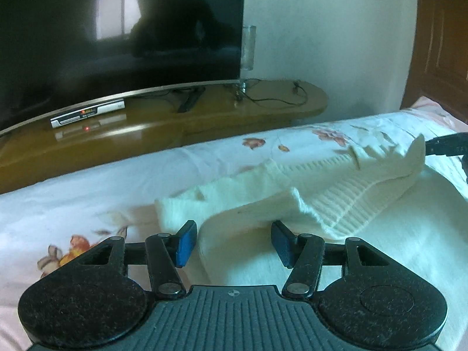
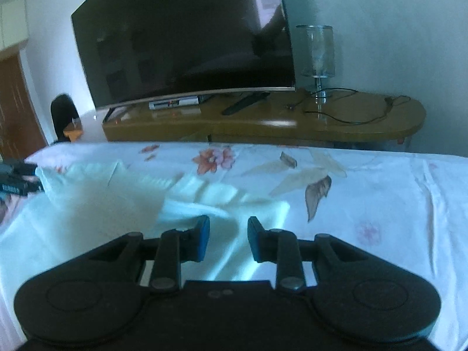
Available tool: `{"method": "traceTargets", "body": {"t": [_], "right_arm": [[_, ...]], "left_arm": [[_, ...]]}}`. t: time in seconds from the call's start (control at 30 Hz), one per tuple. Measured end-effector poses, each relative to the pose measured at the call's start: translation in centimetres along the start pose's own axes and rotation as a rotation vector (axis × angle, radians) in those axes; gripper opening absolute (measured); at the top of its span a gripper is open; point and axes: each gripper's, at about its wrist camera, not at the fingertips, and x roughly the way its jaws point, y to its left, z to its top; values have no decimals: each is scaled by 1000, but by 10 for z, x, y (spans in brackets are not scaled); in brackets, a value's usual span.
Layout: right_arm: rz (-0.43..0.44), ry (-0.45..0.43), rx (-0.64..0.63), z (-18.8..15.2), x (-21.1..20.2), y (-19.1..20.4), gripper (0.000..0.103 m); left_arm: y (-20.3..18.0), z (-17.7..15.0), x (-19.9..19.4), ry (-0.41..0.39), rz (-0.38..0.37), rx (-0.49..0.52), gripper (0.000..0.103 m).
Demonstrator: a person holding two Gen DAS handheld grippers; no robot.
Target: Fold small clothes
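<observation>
the left gripper (image 1: 234, 244) hangs low over a bed (image 1: 87, 193) covered with a white flowered sheet. its two blue-padded fingers (image 1: 185, 244) stand spread apart, and nothing is pinched between them; the near edge of a white knitted garment (image 1: 336, 193) lies just beyond and partly between the tips, without being pressed by either pad. the garment lies across the bed in a loose, partly folded heap, with a ribbed band turned toward the camera and one end raised at the far right, where a dark piece of the other tool shows at the picture's edge.

in the right wrist view the right gripper (image 2: 228, 241) points over the same bed. its fingers (image 2: 202, 241) stand a smaller way apart, and nothing is clamped between them; the white garment (image 2: 131, 193), blurred here, lies under and beyond the tips, spreading to the left. at the far left edge the dark tip of the left tool shows beside the cloth.

beyond the bed stands a long wooden cabinet (image 2: 365, 122) against a pale wall. on it rest a large dark television (image 2: 187, 35), a silver set-top box (image 1: 87, 114), a remote control (image 2: 244, 103), a glass lamp (image 2: 318, 55) and a trailing black cable (image 2: 351, 117).
</observation>
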Motion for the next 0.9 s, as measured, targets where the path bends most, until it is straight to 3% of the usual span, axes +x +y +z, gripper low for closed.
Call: {"method": "traceTargets", "body": {"t": [0.07,0.1,0.13,0.17,0.2,0.23,0.37,0.53,0.73,0.9], "right_arm": [[31,3,41,6,7,-8,30],[46,9,60,7,10,-11,29],[57,15,76,8,12,-15,27],[72,23,94,7,14,-18,17],[92,32,114,7,17,-21,11],[98,43,137,6,20,-22,4],[60,27,214,0,23,-26,4],[52,12,287,-10,24,-31,4],[55,-43,283,-6,12,-29,3],[-22,9,268,-9,27,-29,3]], "left_arm": [[4,1,5,-13,-32,-37,57],[7,1,9,-8,-51,-62,52],[9,1,14,5,-62,-87,33],[13,1,18,13,-68,-119,25],[17,0,20,7,-78,-163,9],[20,-1,23,5,-91,-195,4],[23,-6,28,0,-62,-273,3],[21,-8,27,7,-62,-283,3],[18,0,24,-21,-39,-272,3],[19,-5,34,3,17,-263,4]]}}
